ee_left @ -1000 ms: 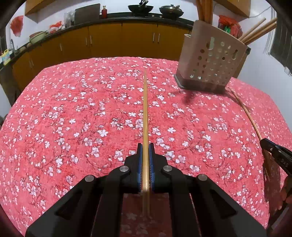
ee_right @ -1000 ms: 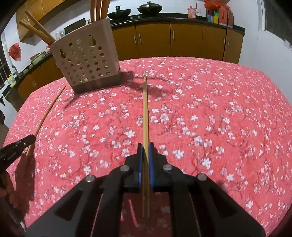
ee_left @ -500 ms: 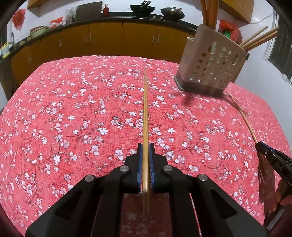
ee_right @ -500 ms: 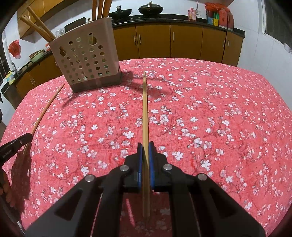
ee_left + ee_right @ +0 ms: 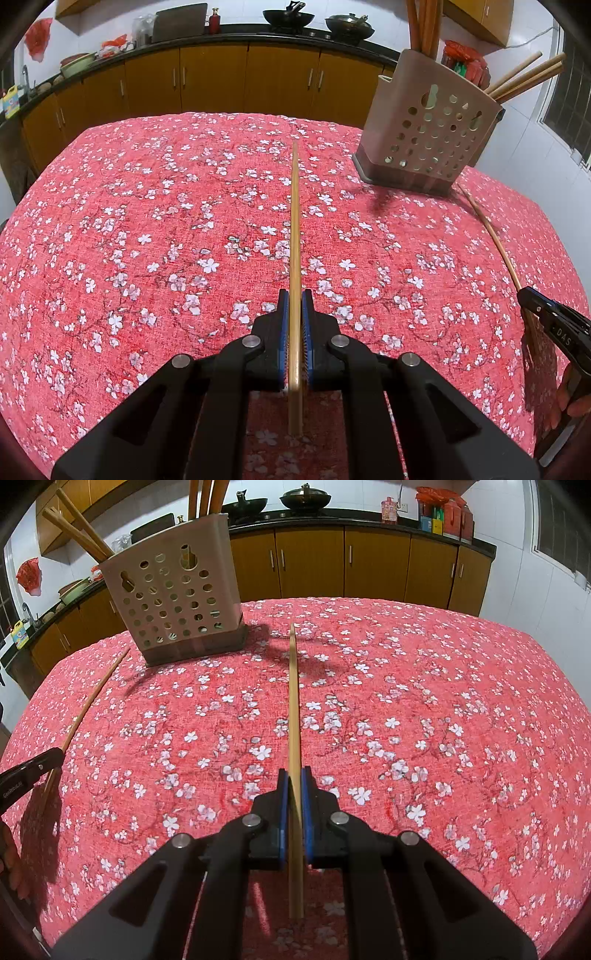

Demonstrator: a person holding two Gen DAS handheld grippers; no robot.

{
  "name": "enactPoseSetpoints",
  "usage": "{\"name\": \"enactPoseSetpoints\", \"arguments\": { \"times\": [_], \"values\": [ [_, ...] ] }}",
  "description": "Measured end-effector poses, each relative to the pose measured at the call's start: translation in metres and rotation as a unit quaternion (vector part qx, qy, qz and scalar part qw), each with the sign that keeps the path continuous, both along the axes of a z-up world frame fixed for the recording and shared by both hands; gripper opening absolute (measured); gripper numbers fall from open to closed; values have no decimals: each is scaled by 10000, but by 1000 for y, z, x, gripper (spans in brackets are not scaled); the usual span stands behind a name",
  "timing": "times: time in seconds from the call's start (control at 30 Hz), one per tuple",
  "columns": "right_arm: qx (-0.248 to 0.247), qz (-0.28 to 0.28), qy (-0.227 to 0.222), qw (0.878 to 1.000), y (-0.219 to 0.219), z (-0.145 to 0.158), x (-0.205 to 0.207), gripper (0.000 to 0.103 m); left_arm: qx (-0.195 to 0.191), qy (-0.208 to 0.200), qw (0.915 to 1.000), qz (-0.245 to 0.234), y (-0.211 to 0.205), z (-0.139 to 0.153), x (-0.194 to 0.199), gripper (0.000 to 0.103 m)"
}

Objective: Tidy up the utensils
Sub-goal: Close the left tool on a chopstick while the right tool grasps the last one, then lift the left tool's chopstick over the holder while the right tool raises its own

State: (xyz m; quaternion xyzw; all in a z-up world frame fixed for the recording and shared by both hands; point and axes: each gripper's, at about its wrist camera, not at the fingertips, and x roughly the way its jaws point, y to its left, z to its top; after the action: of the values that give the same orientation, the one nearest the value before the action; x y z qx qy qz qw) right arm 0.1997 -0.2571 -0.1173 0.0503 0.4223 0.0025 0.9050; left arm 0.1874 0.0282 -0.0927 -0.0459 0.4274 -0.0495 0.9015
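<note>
Each gripper, left gripper (image 5: 294, 301) and right gripper (image 5: 294, 780), clamps one slim wooden chopstick (image 5: 294, 229), second chopstick (image 5: 293, 701); perforated plastic holder (image 5: 424, 127) ahead.

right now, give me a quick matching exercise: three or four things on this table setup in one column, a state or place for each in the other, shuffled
Things
1. left gripper
2. right gripper
3. perforated holder
4. tablecloth

States
a. red with white blossoms
b. stands on the table, wooden utensils sticking out
c. shut on a chopstick, holder ahead to its right
d. shut on a chopstick, holder ahead to its left

Pairs: 1-c, 2-d, 3-b, 4-a
</note>
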Motion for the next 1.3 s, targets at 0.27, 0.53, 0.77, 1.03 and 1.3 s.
{"name": "enactPoseSetpoints", "arguments": {
  "times": [0.27,0.53,0.77,1.03,1.3],
  "values": [
    [6,5,10,10000,0,1,1,9,2,1,10000,-5,0,0,1,8],
    [103,-3,32,9999,-2,2,-7,9,152,3,9999,17,-3,0,-6,8],
    [113,14,31,9999,-2,4,-8,8,171,17,9998,-34,-5,1,-7,8],
    [385,-161,-511,9978,-20,47,-22,8,-44,-203,9998,-32,6,31,-16,7],
    [416,-233,-1023,9936,-26,83,-34,8,-173,-682,9975,-23,10,70,-24,7]
  ]
}}
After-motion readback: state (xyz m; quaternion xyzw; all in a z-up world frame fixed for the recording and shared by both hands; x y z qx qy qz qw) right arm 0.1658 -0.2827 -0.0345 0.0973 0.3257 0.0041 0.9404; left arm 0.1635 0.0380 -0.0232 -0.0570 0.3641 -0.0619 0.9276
